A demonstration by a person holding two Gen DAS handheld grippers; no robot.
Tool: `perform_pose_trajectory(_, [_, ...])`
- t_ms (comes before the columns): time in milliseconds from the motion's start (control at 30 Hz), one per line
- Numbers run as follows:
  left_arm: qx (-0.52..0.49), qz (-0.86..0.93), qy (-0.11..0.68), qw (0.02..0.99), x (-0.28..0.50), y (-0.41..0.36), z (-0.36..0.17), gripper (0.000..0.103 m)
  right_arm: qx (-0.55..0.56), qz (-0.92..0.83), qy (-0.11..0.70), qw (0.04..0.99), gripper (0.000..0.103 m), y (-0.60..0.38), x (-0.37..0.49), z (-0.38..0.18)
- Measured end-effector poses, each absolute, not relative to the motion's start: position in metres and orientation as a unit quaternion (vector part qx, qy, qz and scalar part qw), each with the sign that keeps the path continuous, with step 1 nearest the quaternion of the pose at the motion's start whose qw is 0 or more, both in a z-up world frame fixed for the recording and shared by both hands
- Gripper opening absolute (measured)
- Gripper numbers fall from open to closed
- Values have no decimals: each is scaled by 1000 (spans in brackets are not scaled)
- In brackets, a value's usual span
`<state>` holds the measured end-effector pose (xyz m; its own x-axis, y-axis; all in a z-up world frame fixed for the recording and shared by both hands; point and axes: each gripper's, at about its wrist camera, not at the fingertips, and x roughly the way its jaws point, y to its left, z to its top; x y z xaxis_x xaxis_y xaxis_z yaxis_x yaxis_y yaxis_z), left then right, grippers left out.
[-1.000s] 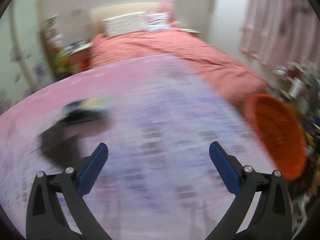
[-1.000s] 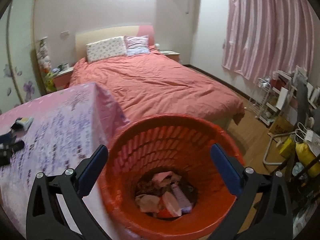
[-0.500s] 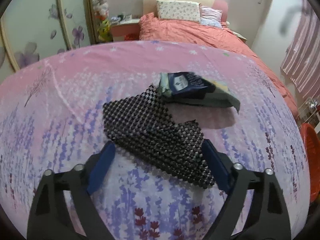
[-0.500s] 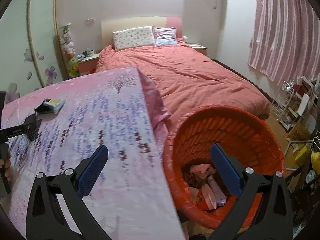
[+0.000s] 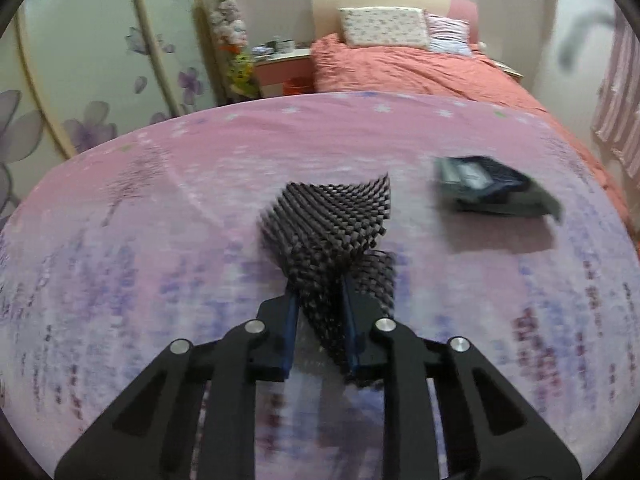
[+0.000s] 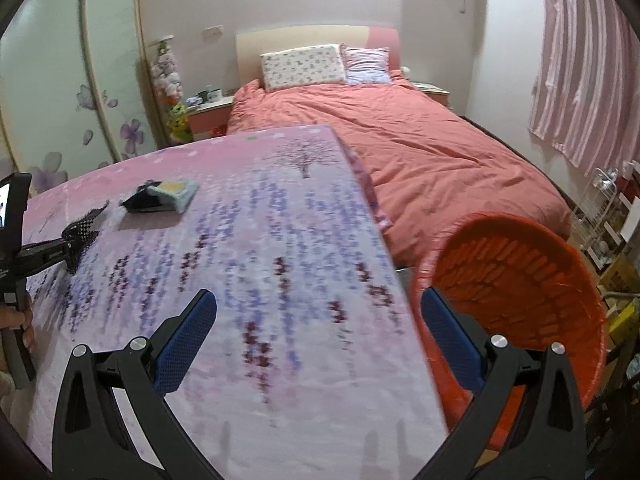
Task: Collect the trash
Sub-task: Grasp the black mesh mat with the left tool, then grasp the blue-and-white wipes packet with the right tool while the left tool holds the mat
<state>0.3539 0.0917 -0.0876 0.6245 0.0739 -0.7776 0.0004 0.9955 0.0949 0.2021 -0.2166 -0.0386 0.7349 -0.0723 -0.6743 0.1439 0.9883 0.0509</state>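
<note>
Your left hand-held gripper (image 5: 320, 332) is closing on the black mesh sheet (image 5: 332, 220) lying on the bench (image 5: 160, 208). The orange basket (image 6: 520, 280) lies rightward, beside your spread, empty right hand-held gripper (image 6: 316, 344).

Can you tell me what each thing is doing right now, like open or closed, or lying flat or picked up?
left gripper: jaws closing, the black mesh mat between them.
black mesh mat: bunched up, pinched at one end.
right gripper: open, holding nothing.
dark snack packet: lying on the table, untouched.
orange basket: beside the table, open at the top.
table: covered with a pink flowered cloth.
</note>
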Motion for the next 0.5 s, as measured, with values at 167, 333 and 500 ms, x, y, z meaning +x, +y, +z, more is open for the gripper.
perform_pose_trajectory(167, [24,19,433,901,353,110,-88,34,41,-26,360,932,101,-185,220,-42])
perform_pose_trajectory(333, [21,15,435,900,356,111,-90,34,26,15,348,937,100,-147,255,-42])
perform_pose_trajectory(500, [10,11,436,900,360,116,-91,35,0,49,356,933,83,-107,305,-45])
